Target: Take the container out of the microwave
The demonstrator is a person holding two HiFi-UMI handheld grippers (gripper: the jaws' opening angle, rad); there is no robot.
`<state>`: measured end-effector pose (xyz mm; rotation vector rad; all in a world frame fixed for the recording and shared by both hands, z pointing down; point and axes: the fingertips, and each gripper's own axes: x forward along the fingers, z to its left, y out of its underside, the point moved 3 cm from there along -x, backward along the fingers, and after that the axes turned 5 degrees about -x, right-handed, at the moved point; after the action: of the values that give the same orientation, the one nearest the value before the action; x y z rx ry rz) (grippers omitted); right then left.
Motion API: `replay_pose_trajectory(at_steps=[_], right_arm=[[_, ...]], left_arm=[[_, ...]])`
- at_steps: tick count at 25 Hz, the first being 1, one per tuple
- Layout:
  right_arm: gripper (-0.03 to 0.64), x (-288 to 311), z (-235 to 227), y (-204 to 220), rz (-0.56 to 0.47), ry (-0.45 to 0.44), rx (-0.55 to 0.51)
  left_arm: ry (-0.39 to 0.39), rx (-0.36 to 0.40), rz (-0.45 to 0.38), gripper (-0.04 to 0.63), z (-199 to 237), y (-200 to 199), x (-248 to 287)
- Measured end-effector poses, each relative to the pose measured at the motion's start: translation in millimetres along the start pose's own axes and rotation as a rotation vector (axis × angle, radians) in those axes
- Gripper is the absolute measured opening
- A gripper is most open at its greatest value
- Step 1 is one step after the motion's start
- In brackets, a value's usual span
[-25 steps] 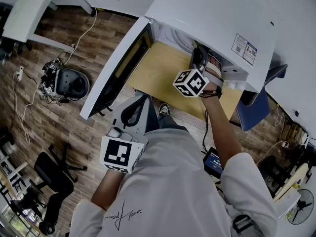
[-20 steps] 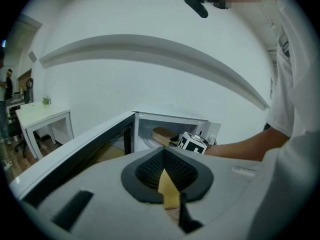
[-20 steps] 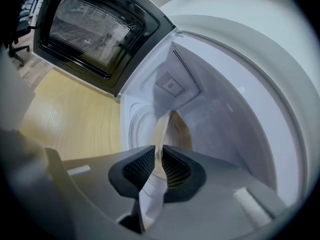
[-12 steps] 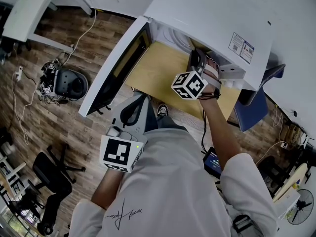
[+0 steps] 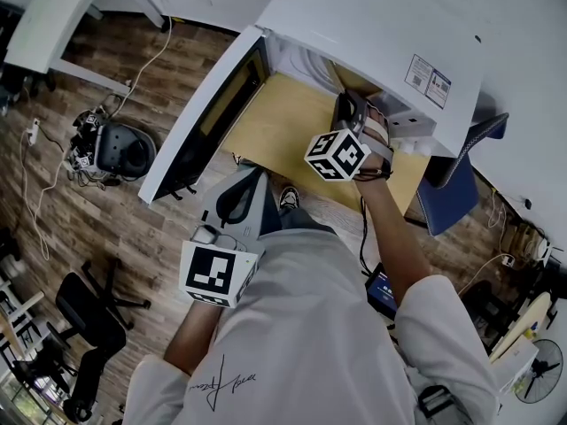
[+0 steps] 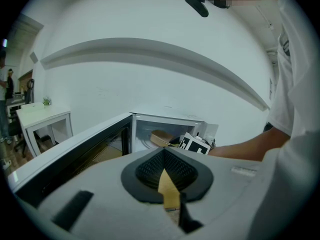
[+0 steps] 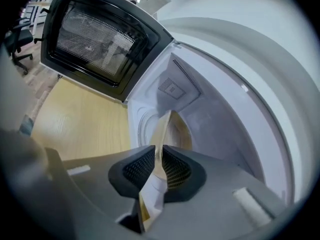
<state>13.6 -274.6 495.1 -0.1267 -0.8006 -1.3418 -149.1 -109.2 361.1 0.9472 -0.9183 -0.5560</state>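
Note:
The white microwave stands on a wooden table with its door swung open to the left. In the left gripper view a brown paper container sits in the cavity. My right gripper reaches into the opening. In its own view the right gripper is shut on the container's thin wall, seen edge-on between the pads. My left gripper hangs back by my torso, away from the microwave. The left gripper shows its pads together, with only a tan strip on them.
The open door blocks the left side of the table. On the wood floor lie a round grey device with cables and a black office chair. A blue chair stands at the right, a white desk far left.

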Motion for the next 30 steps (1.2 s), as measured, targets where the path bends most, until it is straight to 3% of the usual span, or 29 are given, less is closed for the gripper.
replay_pose_trajectory(at_steps=[30], right_arm=[[0.060,-44,10,10,-0.082,-0.088,0.024]], left_arm=[[0.025,-0.010,-0.043,-0.005,-36,7,-6]])
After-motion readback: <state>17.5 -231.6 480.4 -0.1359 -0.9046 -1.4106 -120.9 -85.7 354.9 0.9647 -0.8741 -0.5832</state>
